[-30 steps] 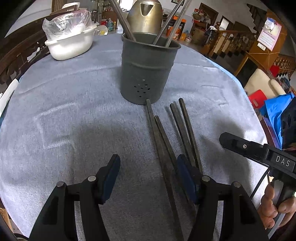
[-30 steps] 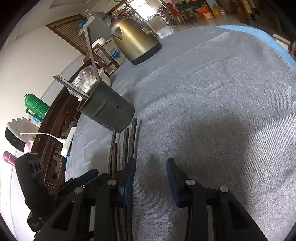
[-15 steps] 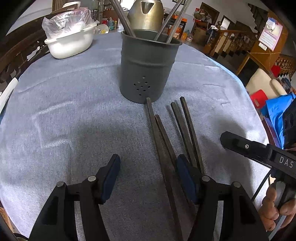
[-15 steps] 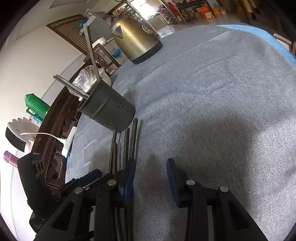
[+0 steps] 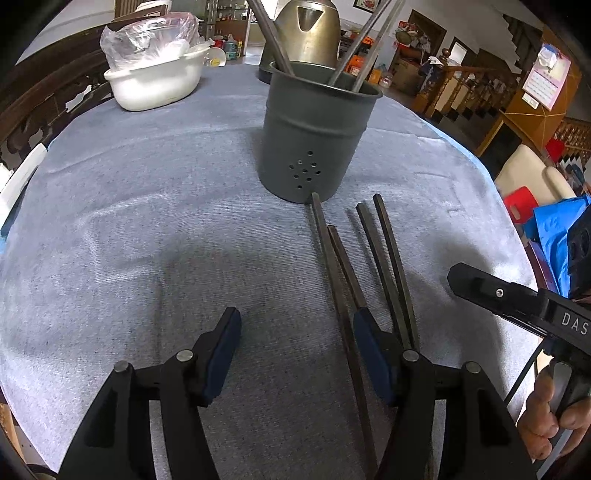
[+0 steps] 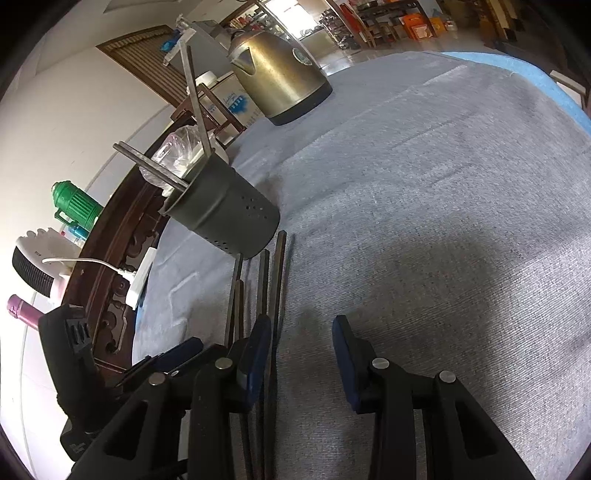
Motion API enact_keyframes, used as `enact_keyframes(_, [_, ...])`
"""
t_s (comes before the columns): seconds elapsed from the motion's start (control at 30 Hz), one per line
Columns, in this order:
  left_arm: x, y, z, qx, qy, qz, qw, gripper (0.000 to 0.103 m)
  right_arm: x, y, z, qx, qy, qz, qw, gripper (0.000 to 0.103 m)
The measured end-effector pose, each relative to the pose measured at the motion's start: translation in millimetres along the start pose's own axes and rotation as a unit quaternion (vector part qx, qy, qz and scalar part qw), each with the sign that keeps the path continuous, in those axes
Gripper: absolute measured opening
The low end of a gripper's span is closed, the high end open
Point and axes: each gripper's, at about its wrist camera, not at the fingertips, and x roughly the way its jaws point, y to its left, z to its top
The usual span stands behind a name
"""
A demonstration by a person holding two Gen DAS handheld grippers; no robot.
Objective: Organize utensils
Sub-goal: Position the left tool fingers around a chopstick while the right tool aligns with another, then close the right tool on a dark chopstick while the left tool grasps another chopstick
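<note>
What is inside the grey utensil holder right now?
Three chopsticks stand in the grey utensil holder, leaning on its rim. Their lower ends and the holder's bottom are hidden by its wall, so anything shorter inside cannot be seen.

The table (image 5: 129, 229) has a broad bare stretch of grey cloth across its middle and toward its left edge, with nothing lying there. Toward the far edge the way is blocked by the grey utensil holder (image 5: 314, 147) with sticks leaning out of it, the brass kettle (image 5: 308, 33) right behind it, and the white bowl (image 5: 155, 83) at the far left corner. Four dark chopsticks (image 5: 373, 266) lie on the cloth from the holder's foot toward the near edge.
</note>
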Motion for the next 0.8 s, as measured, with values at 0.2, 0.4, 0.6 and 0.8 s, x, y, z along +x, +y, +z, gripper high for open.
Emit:
enact_keyframes(0.2, [-6,-2,0,0.000,-0.004,-0.004,1.0000,0.065,1,0,0,-0.003,0.003,0.000,1.000,0.037])
enact_keyframes(0.4, [-15,-1,12,0.004,-0.015,-0.009,0.9998,0.065,3,0,5,-0.002,0.006,-0.003,1.000,0.037])
enact_keyframes(0.6, [-16,10,26,-0.005,-0.014,-0.019,0.9997,0.065,12,11,28,-0.012,0.012,0.002,1.000,0.032])
enact_keyframes(0.8, [-7,17,35,-0.016,0.002,-0.031,0.9994,0.065,31,26,50,-0.021,0.027,0.004,0.999,0.026])
